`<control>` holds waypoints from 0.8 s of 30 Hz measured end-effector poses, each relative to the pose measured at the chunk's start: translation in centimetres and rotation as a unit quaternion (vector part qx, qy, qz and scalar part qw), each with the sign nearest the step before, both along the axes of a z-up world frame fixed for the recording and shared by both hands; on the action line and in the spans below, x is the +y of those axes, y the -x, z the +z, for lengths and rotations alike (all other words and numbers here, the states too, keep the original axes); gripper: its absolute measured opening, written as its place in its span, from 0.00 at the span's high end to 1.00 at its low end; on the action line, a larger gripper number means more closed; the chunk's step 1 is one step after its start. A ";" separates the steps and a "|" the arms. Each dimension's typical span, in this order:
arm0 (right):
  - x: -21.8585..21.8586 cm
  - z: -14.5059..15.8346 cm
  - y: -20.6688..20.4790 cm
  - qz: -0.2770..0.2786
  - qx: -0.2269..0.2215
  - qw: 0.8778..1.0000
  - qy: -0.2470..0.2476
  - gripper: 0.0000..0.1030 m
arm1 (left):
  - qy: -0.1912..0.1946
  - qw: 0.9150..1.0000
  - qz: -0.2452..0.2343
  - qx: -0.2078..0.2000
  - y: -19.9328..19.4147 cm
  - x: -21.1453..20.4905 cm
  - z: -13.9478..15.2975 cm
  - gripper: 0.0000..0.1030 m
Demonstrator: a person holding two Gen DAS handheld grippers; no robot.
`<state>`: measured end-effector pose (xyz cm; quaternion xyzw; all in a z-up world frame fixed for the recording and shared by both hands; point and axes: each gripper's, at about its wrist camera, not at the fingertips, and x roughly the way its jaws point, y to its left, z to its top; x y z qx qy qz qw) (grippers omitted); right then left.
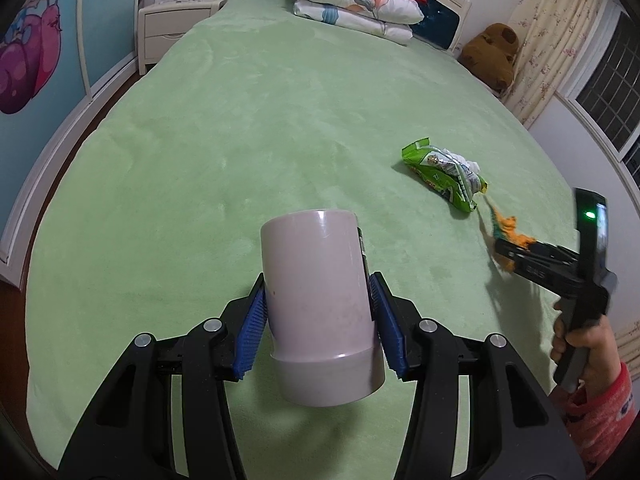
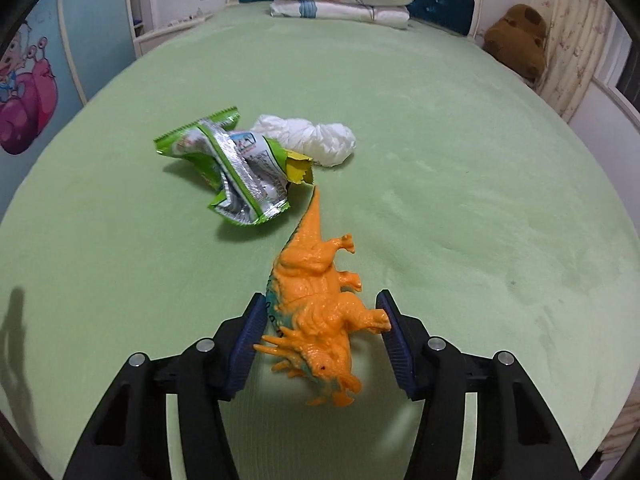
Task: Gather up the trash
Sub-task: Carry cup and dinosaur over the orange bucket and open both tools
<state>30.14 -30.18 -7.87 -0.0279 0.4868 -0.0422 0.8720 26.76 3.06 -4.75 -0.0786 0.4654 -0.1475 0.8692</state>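
My left gripper [image 1: 318, 300] is shut on a pale pink cup [image 1: 320, 304], held bottom-forward above the green bed. My right gripper [image 2: 320, 320] is shut on an orange toy dinosaur [image 2: 316, 300], its tail pointing away; it also shows at the right of the left wrist view [image 1: 516, 256]. A crumpled green snack wrapper [image 2: 236, 172] lies on the bed just beyond the dinosaur's tail, with a crumpled white tissue [image 2: 312, 140] behind it. The wrapper also shows in the left wrist view [image 1: 444, 176].
The green blanket [image 1: 260, 128] covers the whole bed. Folded quilts and pillows [image 1: 360, 4] are stacked at the headboard. A brown plush bear [image 1: 492, 52] sits at the far right corner by the curtain. A white nightstand [image 1: 172, 28] stands far left.
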 end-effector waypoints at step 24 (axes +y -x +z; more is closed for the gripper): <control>1.8 6.7 26.1 0.078 -0.097 0.988 -0.088 0.46 | -0.035 0.995 -0.095 -0.023 15.9 -2.7 0.5 0.52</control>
